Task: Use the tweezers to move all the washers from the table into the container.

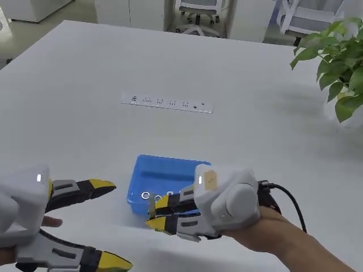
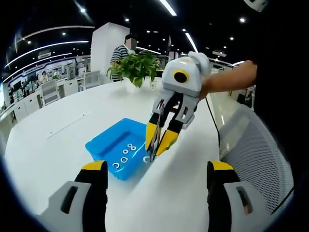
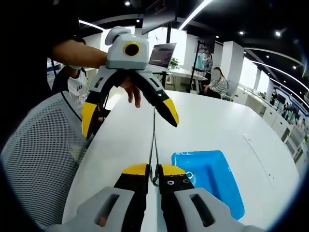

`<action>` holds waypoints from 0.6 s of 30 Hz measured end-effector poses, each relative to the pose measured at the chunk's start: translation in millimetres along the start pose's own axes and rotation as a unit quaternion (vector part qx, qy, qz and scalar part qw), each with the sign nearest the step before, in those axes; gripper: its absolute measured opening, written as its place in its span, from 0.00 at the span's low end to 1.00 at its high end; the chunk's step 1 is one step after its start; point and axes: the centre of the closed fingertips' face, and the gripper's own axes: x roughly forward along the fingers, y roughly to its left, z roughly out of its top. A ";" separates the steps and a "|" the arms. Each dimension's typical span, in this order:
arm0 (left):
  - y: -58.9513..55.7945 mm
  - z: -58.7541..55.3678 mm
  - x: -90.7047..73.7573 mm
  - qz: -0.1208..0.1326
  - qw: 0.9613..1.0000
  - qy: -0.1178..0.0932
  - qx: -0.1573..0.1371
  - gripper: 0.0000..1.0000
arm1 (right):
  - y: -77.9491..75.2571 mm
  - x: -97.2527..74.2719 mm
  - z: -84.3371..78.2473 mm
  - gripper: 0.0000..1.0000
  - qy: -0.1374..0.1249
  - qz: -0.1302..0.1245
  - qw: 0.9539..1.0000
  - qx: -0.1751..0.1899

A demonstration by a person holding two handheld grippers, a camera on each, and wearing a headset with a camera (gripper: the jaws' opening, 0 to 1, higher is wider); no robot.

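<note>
1. Right gripper view: the fingers (image 3: 137,170) of the right gripper (image 3: 154,170) are pressed narrow on the tweezers (image 3: 154,145). The thin metal legs of the tweezers run straight forward from between the fingers.
2. Left gripper view: the tweezer tips come down at the near rim of the blue container (image 2: 108,142), just beside its corner. Whether they pinch anything is too small to tell.
3. Several washers (image 2: 124,159) lie in a short row on the container floor, toward its near side.
4. Head view: the left gripper (image 1: 110,224) has its fingers spread wide with nothing between them. It hangs over the worktop (image 1: 85,73) just left of the container, with its yellow tips pointing right.
5. The container sits on the near middle of the white worktop.
6. A flat socket strip (image 1: 167,103) lies farther back, well apart from the container.
7. A leafy plant (image 1: 337,62) stands at the far right.
</note>
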 end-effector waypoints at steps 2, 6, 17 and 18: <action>-2.0 1.4 0.0 -0.003 1.000 -0.003 -0.007 0.91 | -5.2 -3.1 2.5 0.09 -0.005 -0.004 1.000 0.001; -3.6 3.7 0.4 -0.001 1.000 -0.007 -0.006 0.94 | -17.1 -6.7 6.5 0.09 -0.011 -0.013 1.000 0.002; -5.0 6.9 1.9 0.002 1.000 -0.004 0.000 0.99 | -54.3 -11.4 9.1 0.09 -0.023 -0.034 0.999 -0.010; -4.6 6.9 1.5 0.003 1.000 -0.003 -0.001 0.99 | -57.4 -10.9 8.4 0.09 -0.024 -0.035 0.999 -0.008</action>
